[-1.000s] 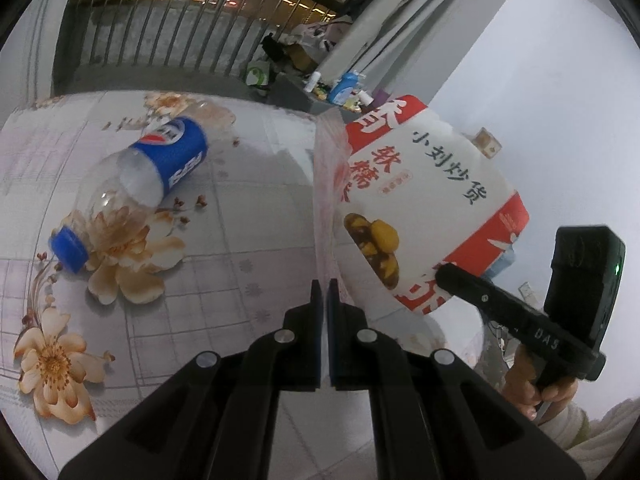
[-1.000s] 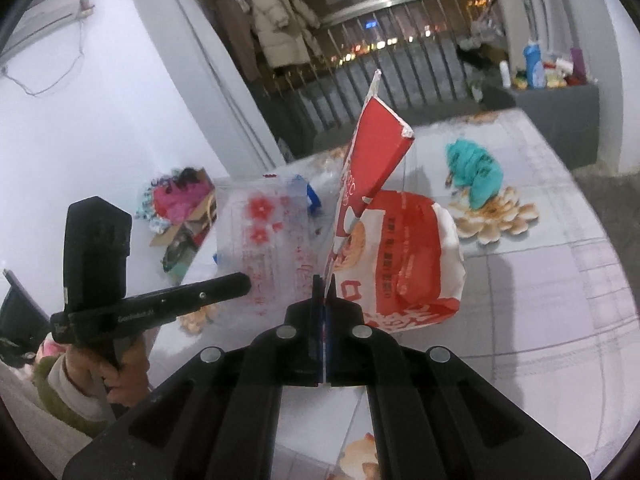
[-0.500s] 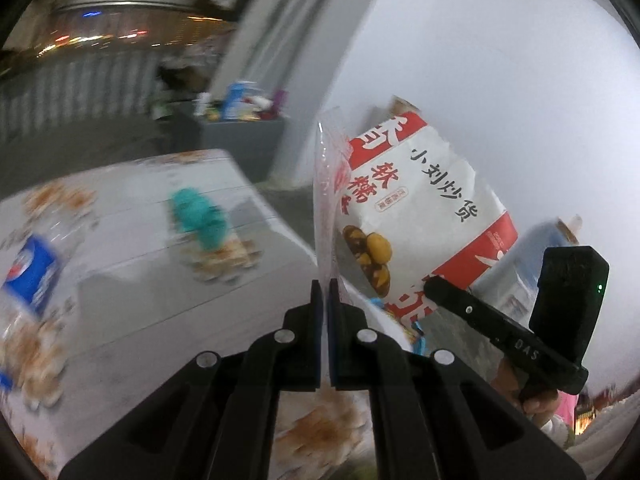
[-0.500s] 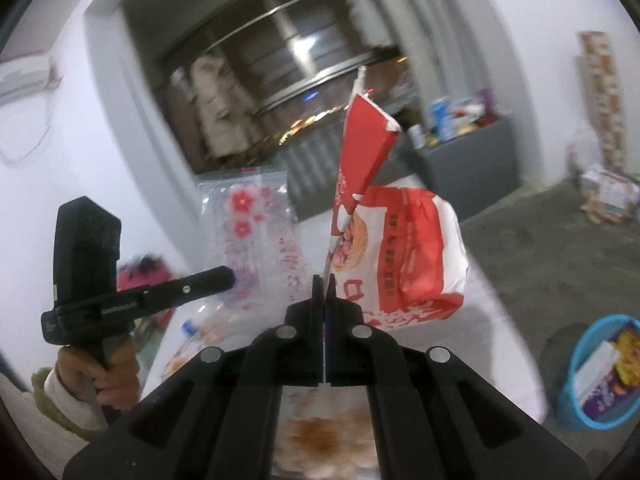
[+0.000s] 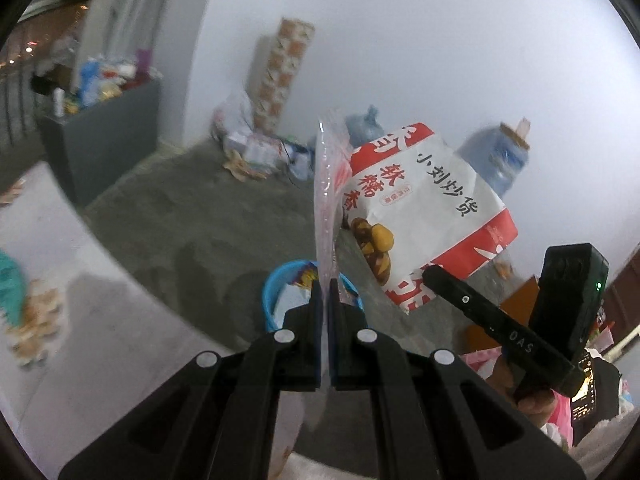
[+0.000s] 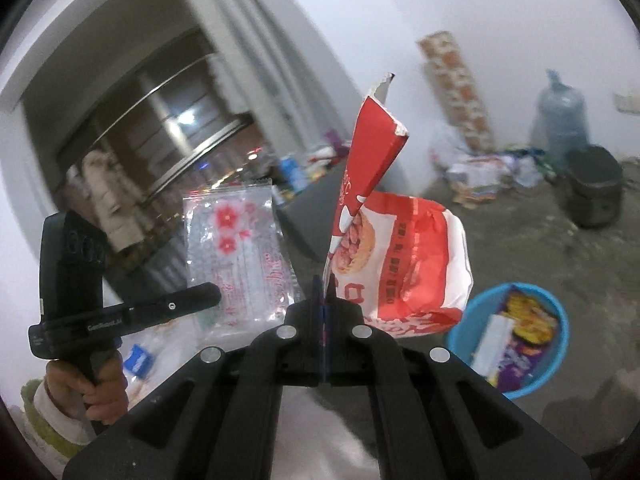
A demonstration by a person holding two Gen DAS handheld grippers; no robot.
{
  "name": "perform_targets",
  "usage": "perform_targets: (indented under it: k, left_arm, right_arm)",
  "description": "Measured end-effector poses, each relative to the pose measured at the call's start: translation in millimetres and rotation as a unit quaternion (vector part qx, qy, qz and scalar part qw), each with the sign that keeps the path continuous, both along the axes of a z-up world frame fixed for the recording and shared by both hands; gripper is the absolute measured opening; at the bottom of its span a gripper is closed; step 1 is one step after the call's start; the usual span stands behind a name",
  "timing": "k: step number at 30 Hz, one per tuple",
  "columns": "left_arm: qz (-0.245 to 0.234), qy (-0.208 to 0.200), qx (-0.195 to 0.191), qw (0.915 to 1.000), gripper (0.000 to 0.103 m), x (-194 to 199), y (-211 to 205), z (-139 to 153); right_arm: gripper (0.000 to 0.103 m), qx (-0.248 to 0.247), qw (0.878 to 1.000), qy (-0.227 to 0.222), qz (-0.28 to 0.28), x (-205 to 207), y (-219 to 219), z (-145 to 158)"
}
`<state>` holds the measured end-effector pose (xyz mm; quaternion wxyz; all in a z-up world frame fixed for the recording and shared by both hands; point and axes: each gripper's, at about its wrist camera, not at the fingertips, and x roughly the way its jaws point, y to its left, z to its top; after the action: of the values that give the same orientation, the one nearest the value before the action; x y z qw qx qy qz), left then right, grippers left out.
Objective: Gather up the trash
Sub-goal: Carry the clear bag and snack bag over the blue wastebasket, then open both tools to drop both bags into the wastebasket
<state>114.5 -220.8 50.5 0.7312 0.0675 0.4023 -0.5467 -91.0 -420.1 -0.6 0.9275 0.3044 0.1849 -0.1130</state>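
A: Both views have swung off the flowered bench since a second ago; the Pepsi bottle is gone from the left wrist view, and grey floor with a blue basin now fills the middle. What's the left gripper (image 5: 325,292) doing?

B: Pressed together on the bottom edge of a clear plastic bag (image 5: 328,200), which stands upright, seen edge-on. The blue basin (image 5: 276,300) sits on the floor right behind its fingertips. To the right hangs the red-and-white snack bag (image 5: 424,208), with the other gripper below it and a hand (image 5: 524,392) on the handle.

A: And the right wrist view?

B: The right gripper (image 6: 325,292) is pinching the folded red edge of the snack bag (image 6: 400,256), whose puffed body leans right. The basin (image 6: 516,336), with wrappers inside, lies low right on the floor. At left the clear plastic bag (image 6: 236,248) shows its red flower print, clamped in the left gripper (image 6: 212,292). A corner of the bench (image 5: 48,280) remains at the left wrist view's left edge
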Motion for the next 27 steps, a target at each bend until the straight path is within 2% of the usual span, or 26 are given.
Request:
perform_targets:
  k: [3, 7, 13, 17, 18, 19, 20, 21, 22, 23, 24, 27]
  left_arm:
    - [-0.013, 0.027, 0.029, 0.9991, 0.002, 3, -43, -23]
    - [-0.022, 0.069, 0.086, 0.9937, 0.002, 9, -100, -68]
    - [-0.021, 0.086, 0.177, 0.9803, 0.002, 30, -173, -132]
    - [-0.031, 0.087, 0.210, 0.9733, 0.002, 32, -210, -160]
    - [-0.037, 0.088, 0.216, 0.9717, 0.004, 35, -220, -167]
    - [-0.041, 0.090, 0.231, 0.9679, 0.005, 36, -225, -177]
    - [-0.037, 0.094, 0.254, 0.9619, 0.016, 39, -232, -190]
    - [-0.034, 0.104, 0.272, 0.9561, 0.033, 41, -237, -203]
    - [-0.030, 0.109, 0.279, 0.9537, 0.037, 41, -238, -209]
    - [-0.022, 0.109, 0.288, 0.9512, 0.039, 41, -239, -217]
    - [-0.017, 0.107, 0.297, 0.9488, 0.039, 41, -239, -222]
    - [-0.013, 0.118, 0.302, 0.9459, 0.039, 40, -234, -226]
  right_arm:
    - [0.000, 0.024, 0.999, 0.023, -0.026, -3, -21, -24]
    - [0.000, 0.060, 0.995, 0.061, -0.046, -2, -51, -63]
    - [0.000, 0.127, 0.984, 0.112, -0.058, 23, -88, -127]
    - [0.000, 0.123, 0.980, 0.147, -0.056, 46, -102, -161]
    - [0.000, 0.136, 0.977, 0.154, -0.049, 51, -104, -174]
    - [0.004, 0.157, 0.974, 0.159, -0.043, 47, -112, -186]
    - [0.007, 0.178, 0.969, 0.168, -0.041, 50, -118, -200]
    - [0.012, 0.199, 0.962, 0.183, -0.034, 53, -122, -220]
    - [0.026, 0.225, 0.952, 0.208, -0.030, 55, -126, -243]
    - [0.032, 0.241, 0.941, 0.234, -0.041, 54, -128, -258]
    - [0.032, 0.258, 0.930, 0.257, -0.050, 50, -129, -274]
    - [0.036, 0.285, 0.921, 0.253, -0.075, 30, -129, -283]
